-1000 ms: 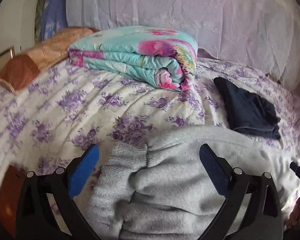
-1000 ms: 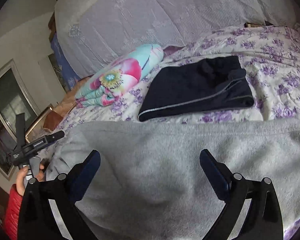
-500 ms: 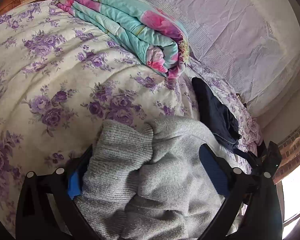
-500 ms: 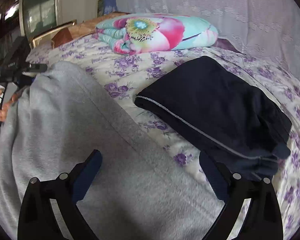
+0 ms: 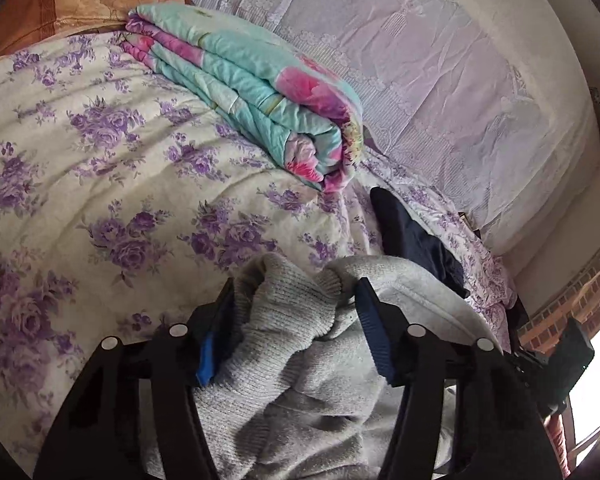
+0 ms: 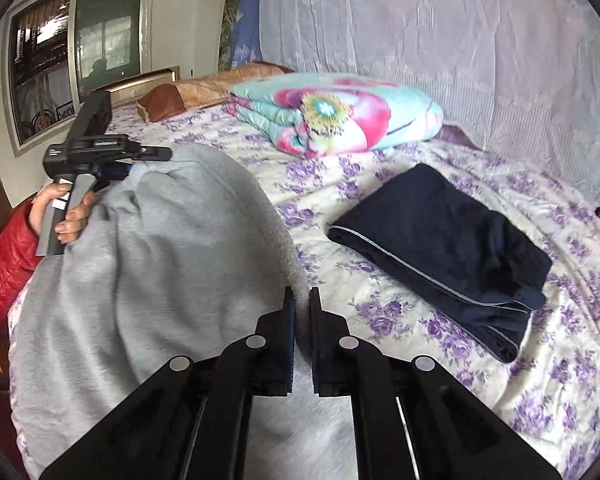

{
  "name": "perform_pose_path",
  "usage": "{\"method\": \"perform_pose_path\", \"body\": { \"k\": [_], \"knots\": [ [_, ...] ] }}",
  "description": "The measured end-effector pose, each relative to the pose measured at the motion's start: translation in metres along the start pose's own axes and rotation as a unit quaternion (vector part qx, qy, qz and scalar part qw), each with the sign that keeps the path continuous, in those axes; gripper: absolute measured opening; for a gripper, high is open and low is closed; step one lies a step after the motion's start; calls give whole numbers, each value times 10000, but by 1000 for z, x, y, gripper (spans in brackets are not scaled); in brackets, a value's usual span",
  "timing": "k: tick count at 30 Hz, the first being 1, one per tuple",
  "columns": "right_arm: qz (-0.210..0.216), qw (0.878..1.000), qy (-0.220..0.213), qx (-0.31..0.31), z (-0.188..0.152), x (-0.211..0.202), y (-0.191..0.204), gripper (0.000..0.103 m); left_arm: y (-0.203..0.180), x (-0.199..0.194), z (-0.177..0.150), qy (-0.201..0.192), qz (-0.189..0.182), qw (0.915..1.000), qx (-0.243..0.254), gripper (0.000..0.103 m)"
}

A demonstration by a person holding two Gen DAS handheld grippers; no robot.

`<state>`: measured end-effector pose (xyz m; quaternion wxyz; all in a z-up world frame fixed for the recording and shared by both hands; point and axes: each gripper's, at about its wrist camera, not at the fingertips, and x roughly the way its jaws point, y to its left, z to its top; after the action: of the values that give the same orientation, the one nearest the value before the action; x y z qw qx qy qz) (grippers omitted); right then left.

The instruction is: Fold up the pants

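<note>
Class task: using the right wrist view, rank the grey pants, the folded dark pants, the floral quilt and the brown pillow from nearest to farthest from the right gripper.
1. Grey pants, pinched in the right gripper.
2. Folded dark pants, to the right on the bed.
3. Floral quilt, farther back, centre.
4. Brown pillow, behind the quilt, to the left.

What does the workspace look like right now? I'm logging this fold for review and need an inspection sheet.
Surface: bed with a purple-flowered cover.
Job's things: grey pants, bunched and lifted at both ends.
Clutter: folded dark pants; folded floral quilt; brown pillow.
Grippers: left gripper, jaws just closing, pressing the ribbed cuffs; right gripper, jaws just closed, pinching the pants' edge.
Cables: nothing seen.
Surroundings: white lace drape behind the bed; window; brick wall; red sleeve.
</note>
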<state>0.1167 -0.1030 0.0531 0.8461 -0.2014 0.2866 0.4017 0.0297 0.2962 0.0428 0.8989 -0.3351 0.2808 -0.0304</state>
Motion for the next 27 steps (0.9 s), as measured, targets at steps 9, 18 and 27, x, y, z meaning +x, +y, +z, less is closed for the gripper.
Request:
{"method": "perform_pose_path", "body": {
  "k": [9,18,27],
  "knots": [
    [-24,9985,-484,-263,-73,-133,134,7,-3,-101,-68,-424,-762,9948,-520,66],
    [81,9998,-78,-140,-154,-126,187,7,18,-150,-132,-150,-1256,9807,-1489,82],
    [74,9997,-223,-22,-162,-127,181,7,-8,-127,-112,241,-272,9900,-1366,95]
  ]
}}
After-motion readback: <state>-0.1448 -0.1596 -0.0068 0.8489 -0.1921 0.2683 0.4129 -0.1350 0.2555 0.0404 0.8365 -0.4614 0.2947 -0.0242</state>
